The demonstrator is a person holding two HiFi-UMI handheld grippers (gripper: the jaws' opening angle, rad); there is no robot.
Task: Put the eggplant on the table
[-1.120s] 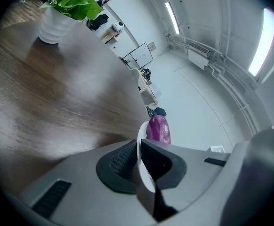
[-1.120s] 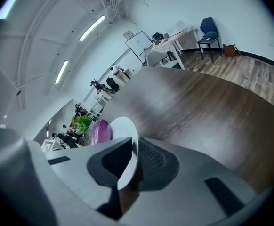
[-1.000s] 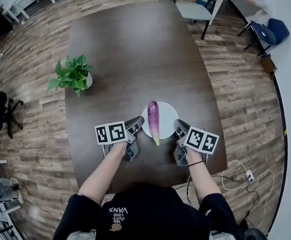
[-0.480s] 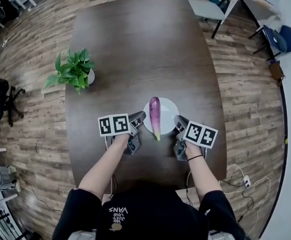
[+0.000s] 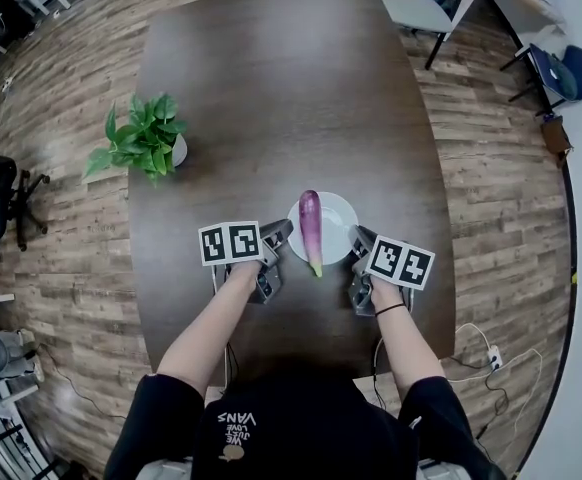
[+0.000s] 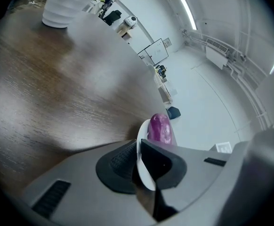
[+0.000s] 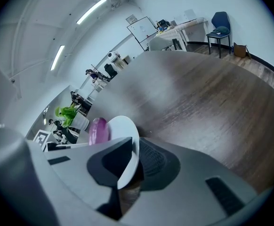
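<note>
Spanning the head view, the dark brown wood-grain table (image 5: pixel 271 98) bears a leafy green plant in a white ribbed pot (image 5: pixel 143 143), well apart from the work. Near its front edge the round glossy white plate (image 5: pixel 339 208) is pinched at opposite rims by the left gripper (image 5: pixel 283 232) and the right gripper (image 5: pixel 357 238), both clamped on its thin edge, likely to hold it level. Lying lengthwise on that plate, the slim, smooth purple eggplant (image 5: pixel 311 230) has not yet reached the tabletop and could roll if tipped.
</note>
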